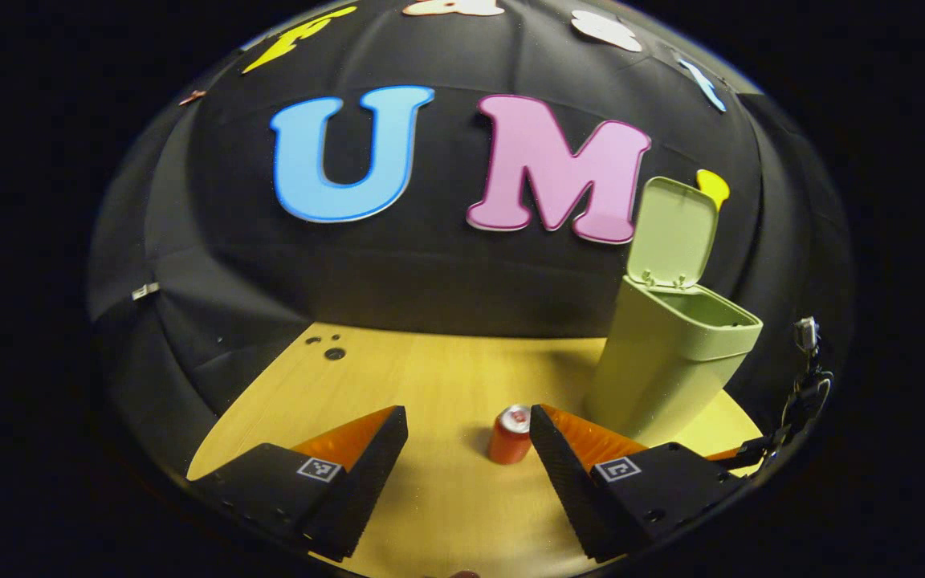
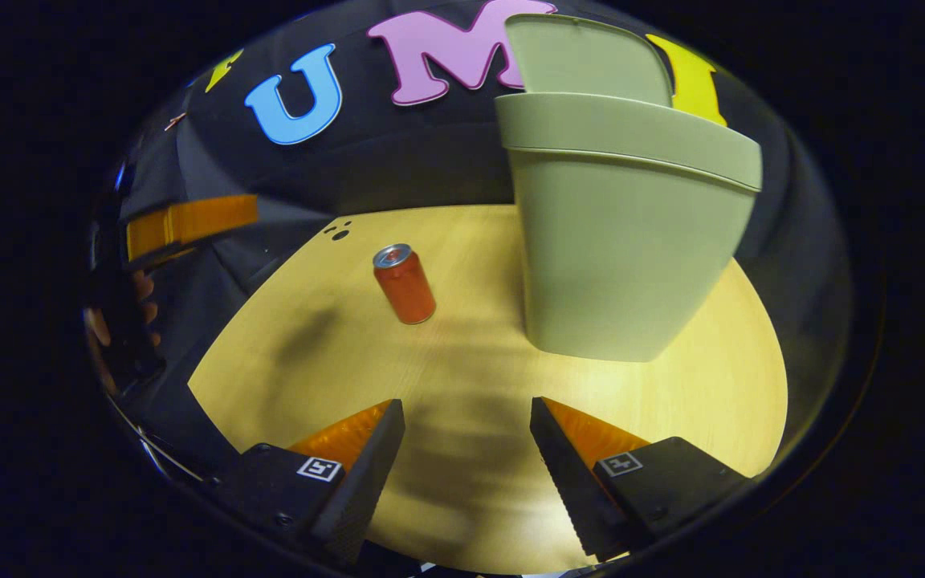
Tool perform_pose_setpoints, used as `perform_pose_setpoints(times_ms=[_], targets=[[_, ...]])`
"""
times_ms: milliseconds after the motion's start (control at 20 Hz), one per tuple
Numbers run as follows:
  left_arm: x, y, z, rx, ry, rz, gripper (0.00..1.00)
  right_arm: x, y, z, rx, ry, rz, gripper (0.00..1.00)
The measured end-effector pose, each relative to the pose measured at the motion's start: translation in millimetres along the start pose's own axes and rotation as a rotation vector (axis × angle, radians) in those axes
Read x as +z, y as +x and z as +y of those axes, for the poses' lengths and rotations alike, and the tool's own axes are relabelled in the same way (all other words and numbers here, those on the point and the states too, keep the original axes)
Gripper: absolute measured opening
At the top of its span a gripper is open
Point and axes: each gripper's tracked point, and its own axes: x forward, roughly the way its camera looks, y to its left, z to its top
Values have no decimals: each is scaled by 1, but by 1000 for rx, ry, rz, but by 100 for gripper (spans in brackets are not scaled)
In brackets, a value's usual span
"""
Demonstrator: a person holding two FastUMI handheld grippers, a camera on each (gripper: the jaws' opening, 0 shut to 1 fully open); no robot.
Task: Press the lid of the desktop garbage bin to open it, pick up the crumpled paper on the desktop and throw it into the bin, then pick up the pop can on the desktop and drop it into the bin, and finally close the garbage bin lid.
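Observation:
A pale green garbage bin (image 1: pixel 667 365) stands on the wooden desktop (image 1: pixel 430 385) with its lid (image 1: pixel 674 233) raised upright. A red pop can (image 1: pixel 510 434) stands upright in front of the bin, just left of my left gripper's right finger. My left gripper (image 1: pixel 466 421) is open and holds nothing. In the right gripper view the bin (image 2: pixel 619 233) looms close at the right, its lid (image 2: pixel 583 60) up behind it. The can (image 2: pixel 404 283) stands left of the bin there. My right gripper (image 2: pixel 466 413) is open above the desktop (image 2: pixel 470 449), well short of the can.
Small dark holes (image 1: pixel 334 352) mark the desktop's far left corner. In the right gripper view the other gripper (image 2: pixel 189 221) and a hand (image 2: pixel 145 293) holding it show at the far left edge. The black cloth wall closes the back.

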Motion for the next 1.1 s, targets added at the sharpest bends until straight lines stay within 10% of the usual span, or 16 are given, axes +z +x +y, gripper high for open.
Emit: perform_pose_setpoints(times_ms=[1100], targets=[[-119,-86,159,308,-297,174,96,88,135,81,49,-161,-14,99]])
